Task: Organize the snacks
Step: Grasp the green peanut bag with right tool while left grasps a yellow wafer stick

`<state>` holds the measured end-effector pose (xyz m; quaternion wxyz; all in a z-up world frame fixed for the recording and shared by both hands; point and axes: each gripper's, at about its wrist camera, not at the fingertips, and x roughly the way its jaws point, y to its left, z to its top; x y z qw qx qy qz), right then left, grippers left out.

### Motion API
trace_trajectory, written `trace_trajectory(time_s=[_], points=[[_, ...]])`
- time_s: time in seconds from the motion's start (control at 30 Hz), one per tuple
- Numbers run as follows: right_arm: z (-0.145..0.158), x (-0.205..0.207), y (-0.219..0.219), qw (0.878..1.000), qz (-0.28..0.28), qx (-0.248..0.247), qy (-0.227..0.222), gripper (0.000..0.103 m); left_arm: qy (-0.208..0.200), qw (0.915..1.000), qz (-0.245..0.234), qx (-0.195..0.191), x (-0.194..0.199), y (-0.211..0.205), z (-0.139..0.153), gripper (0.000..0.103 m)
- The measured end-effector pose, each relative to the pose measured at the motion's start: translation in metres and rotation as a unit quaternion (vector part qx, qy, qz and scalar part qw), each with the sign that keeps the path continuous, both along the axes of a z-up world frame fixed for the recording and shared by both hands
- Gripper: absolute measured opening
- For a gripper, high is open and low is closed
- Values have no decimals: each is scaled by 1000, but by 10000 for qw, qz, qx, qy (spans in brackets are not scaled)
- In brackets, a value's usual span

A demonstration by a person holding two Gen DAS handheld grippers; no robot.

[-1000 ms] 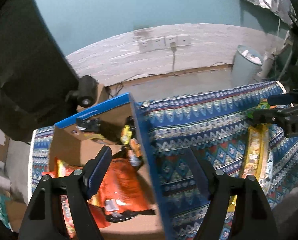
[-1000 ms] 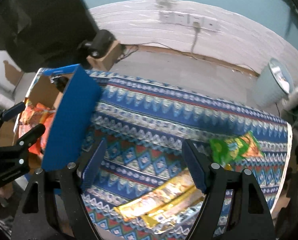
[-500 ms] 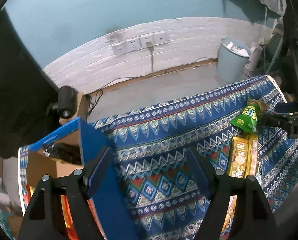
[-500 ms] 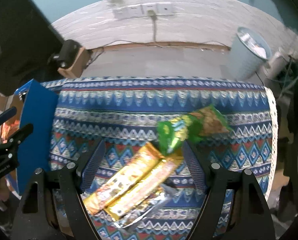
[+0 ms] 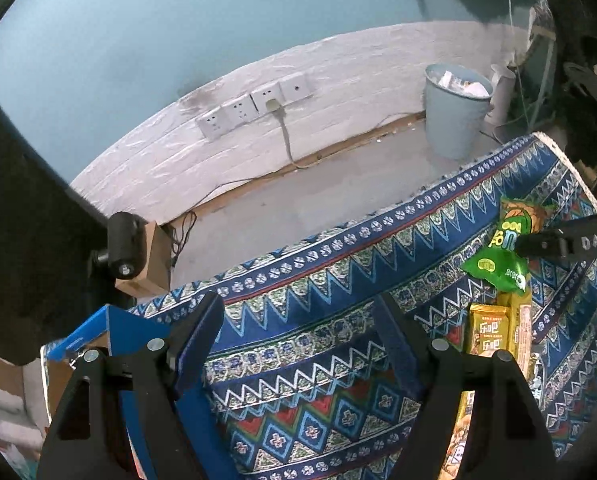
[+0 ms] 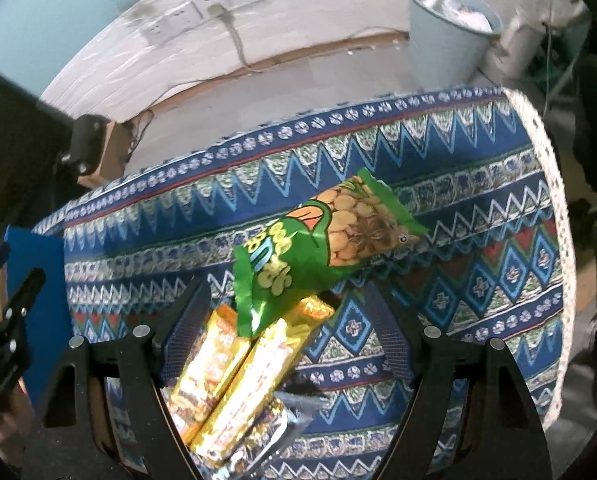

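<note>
The green snack bag (image 6: 322, 248) is a glossy pillow pack with crimped ends. One half is plain green with yellow lettering; the other half carries a picture of pale round crackers. It lies flat on the patterned cloth of the counter (image 6: 478, 184), its lettered end overlapping the yellow bars (image 6: 234, 376).

Yellow bars: two gold-yellow wrapped bars lie side by side, touching along their length, angled toward the bag. A silver foil pack (image 6: 274, 432) sits under their near ends; its contents cannot be told. Green bags: one.

The right claw (image 6: 288, 328) is spread wide and holds nothing. Its fingers stand to either side of the bars and the bag's lettered end.

The left claw (image 5: 298, 340) is also wide apart and empty, above bare cloth. The blue cardboard box (image 5: 138, 332) stands just beside its left finger, at the counter's left end. In the left wrist view the green snack bag (image 5: 502, 256) lies well to the right, with a finger of the right claw across it.

Behind the counter: one pale blue bin (image 5: 454, 112) and a row of wall sockets (image 5: 254, 108).
</note>
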<state>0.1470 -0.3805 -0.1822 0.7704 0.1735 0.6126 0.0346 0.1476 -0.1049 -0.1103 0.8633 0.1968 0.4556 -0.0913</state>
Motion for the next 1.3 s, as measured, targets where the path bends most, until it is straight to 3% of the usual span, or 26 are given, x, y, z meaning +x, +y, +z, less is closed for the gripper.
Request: trace_trajectory(time_s=[0.33,0.7,0.9,0.93,1.3], points=[[-32,22,-8,9988,-396,97,265,78,233,9997,-80,25,0,-11,-17,78],[-30,31,13,9990,333,-306,57,78,913,9953,-66,-314,-10,-4,-37,79],[-17,22,33,9894,1151,-872,-132,55,1449,9873,-167,-627,-31,-9,-53,79],[-15,19,35,9877,1253,-921,-159,47,1523,9860,-190,-649,-36,-11,-56,79],[12,-13,25,9793,1534,-1255,-405,41,1780,9812,-561,-480,-76,-39,-76,81]])
